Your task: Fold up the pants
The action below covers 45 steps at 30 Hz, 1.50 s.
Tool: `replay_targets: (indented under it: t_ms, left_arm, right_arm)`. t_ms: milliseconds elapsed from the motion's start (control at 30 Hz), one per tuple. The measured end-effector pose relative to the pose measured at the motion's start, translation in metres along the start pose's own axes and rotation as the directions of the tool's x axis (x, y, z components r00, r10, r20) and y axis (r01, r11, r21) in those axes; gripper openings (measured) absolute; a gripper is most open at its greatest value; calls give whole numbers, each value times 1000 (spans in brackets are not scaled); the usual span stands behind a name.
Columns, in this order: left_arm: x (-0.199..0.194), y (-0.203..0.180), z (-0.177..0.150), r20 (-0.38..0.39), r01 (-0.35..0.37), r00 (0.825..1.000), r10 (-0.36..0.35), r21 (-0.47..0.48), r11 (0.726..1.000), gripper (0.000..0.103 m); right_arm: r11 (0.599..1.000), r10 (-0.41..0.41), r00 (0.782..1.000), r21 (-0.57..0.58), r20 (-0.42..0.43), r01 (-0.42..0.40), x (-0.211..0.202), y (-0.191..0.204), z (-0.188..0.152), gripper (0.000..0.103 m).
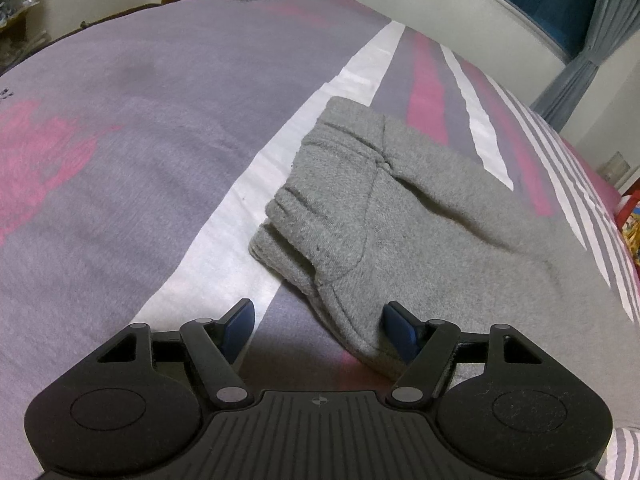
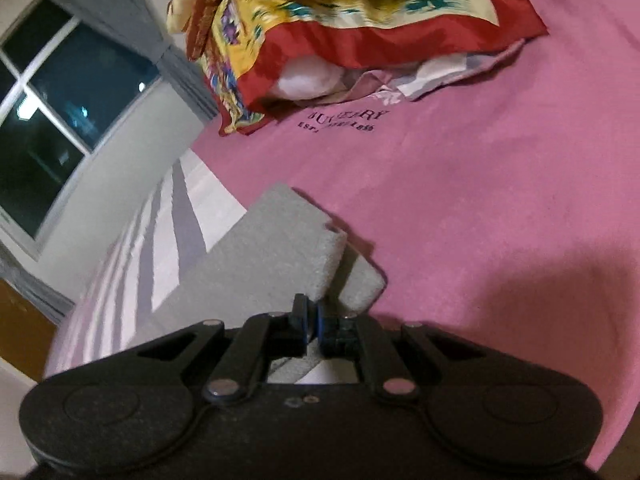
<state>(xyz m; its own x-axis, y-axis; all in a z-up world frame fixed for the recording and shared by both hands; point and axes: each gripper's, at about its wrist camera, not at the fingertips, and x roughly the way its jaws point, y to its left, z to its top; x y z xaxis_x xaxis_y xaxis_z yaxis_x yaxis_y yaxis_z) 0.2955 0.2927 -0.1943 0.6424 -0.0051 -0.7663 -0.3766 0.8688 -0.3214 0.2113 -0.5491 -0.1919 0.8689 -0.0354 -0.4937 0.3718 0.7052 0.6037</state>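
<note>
Grey sweatpants [image 1: 420, 216] lie on the bed, waistband towards the left wrist view's centre. My left gripper [image 1: 320, 332] is open just above the sheet. The waistband's near corner lies between its fingers, against the right blue pad [image 1: 400, 336], and the pads do not press on it. In the blurred right wrist view the leg end of the pants [image 2: 276, 252] stretches ahead, one leg over the other. My right gripper [image 2: 313, 316] is shut at the side edge of the upper leg. That edge runs straight into its pads, and more grey cloth shows under the fingers.
The bed sheet [image 1: 160, 160] is grey with white and pink stripes, and pink [image 2: 480, 200] at the leg end. A red and yellow patterned quilt [image 2: 340, 28] is piled beyond the legs. A wall and a dark window [image 2: 52, 120] run along the bed's far side.
</note>
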Motion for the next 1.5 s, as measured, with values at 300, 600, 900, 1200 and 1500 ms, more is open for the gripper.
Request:
replay_targets:
  t_ms: [300, 600, 900, 1200, 1500]
  left_arm:
    - [0, 0, -2, 4, 8, 1000, -8, 1, 1000, 72]
    - [-1, 0, -4, 11, 8, 1000, -8, 2, 1000, 72]
    - [0, 0, -6, 12, 8, 1000, -8, 4, 1000, 72]
    - [-1, 2, -11, 27, 23, 999, -23, 10, 1000, 74]
    - [-3, 6, -11, 32, 33, 999, -33, 18, 999, 74]
  right_arm:
    - [999, -27, 999, -18, 23, 28, -4, 1, 1, 4]
    - [993, 82, 996, 85, -36, -78, 5, -6, 6, 4]
    - [1000, 12, 999, -18, -46, -13, -6, -1, 0, 4]
    - [997, 46, 999, -67, -18, -47, -24, 11, -6, 22]
    - [999, -1, 998, 35, -55, 3, 3, 4, 8, 18]
